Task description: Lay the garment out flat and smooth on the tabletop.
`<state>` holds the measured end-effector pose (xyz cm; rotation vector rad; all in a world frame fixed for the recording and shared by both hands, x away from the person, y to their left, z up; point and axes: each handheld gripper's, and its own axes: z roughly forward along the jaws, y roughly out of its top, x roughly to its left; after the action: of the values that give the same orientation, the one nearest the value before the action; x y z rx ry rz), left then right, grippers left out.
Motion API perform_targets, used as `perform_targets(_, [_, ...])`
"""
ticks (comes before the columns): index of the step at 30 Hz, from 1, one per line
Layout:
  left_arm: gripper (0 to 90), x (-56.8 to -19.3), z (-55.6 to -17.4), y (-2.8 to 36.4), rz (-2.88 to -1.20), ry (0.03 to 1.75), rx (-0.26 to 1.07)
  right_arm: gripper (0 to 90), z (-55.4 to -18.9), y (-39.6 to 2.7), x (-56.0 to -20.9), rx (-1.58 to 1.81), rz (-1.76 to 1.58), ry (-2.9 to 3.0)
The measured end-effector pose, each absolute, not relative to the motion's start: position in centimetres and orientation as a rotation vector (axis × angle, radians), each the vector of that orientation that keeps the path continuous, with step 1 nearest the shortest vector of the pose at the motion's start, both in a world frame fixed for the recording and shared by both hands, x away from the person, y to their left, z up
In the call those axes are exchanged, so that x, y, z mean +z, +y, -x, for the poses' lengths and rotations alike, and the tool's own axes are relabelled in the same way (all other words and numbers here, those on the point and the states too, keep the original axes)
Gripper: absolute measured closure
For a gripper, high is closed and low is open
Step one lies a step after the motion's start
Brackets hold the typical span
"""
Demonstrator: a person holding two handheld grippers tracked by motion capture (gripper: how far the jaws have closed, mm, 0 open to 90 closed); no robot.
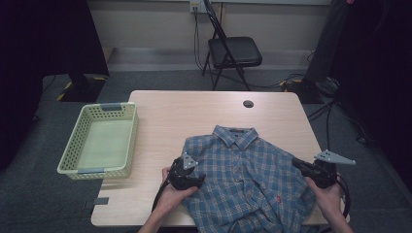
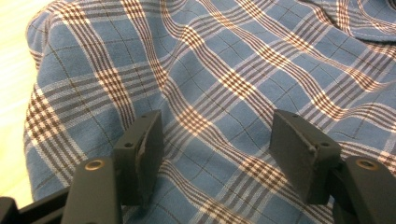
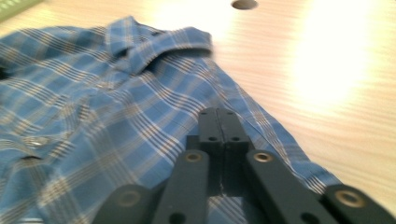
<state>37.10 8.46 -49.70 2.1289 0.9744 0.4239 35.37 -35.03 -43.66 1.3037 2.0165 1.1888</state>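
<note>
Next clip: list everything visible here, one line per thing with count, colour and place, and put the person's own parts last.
shirt: one, blue plaid, spread collar-up on the near half of the table.
basket: one, pale green, perforated, at the table's left edge.
table: one, light wood, centre of the high view.
cable hole: one, dark, in the tabletop beyond the collar.
folding chair: one, black, on the floor behind the table.
left gripper: one, black, jaws apart over the shirt's left side.
right gripper: one, black, jaws together at the shirt's right edge; no cloth visible between them.
hands: two, entering from the bottom, one on each gripper.
</note>
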Motion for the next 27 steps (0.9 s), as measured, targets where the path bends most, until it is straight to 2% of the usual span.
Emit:
perform_targets(3, [34.7,-49.7,-37.1,8.5,-2.13,0.97,0.422,64.1,-35.9,-35.7,-44.2,1.161,-1.328,2.018])
perform_targets(5, [34.6,-49.7,-37.1,8.5,-2.132,0.969,0.421,51.5,-36.3,-36.4,-45.1,1.11,-1.382,2.007])
perform_targets(7, [34.6,-49.7,-37.1,8.5,-2.131,0.968,0.421,44.5,-36.5,-37.3,-45.9,1.028,-1.425,1.993])
perform_targets(10, [34.6,-49.7,-37.1,8.5,-2.13,0.968,0.42,39.2,-36.7,-38.7,-46.8,0.984,-1.505,1.982])
perform_targets(14, [34.6,-49.7,-37.1,8.5,-2.13,0.967,0.42,36.9,-36.5,-39.3,-48.2,0.879,-1.538,2.017])
perform_targets(16, [34.6,-49.7,-37.1,8.5,-2.128,0.969,0.419,42.1,-36.6,-39.1,-48.6,0.835,-1.543,2.037])
perform_targets(20, [34.6,-49.7,-37.1,8.5,-2.128,0.967,0.418,80.1,-36.5,-38.3,-48.6,0.88,-1.51,2.061])
perform_targets(21, [34.6,-49.7,-37.1,8.5,-2.126,0.968,0.418,85.3,-36.4,-37.9,-48.5,0.86,-1.487,2.056])
perform_targets(23, [34.6,-49.7,-37.1,8.5,-2.128,0.967,0.418,88.8,-36.3,-37.5,-48.2,0.911,-1.454,2.064])
perform_targets(27, [34.5,-49.7,-37.1,8.5,-2.126,0.967,0.419,89.4,-35.9,-36.6,-45.6,1.096,-1.381,2.003])
